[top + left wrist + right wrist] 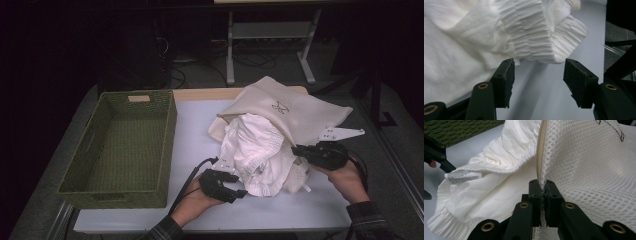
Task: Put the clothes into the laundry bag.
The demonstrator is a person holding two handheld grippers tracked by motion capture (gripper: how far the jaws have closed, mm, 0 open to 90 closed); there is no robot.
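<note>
My right gripper [543, 192] is pinching the mesh laundry bag [586, 165]; my left gripper [537, 80] is gaping wide just below the white garment [499, 32].

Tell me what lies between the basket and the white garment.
Bare table lies between the basket and the white garment in the high view; the left gripper sits nearer the front edge.
</note>
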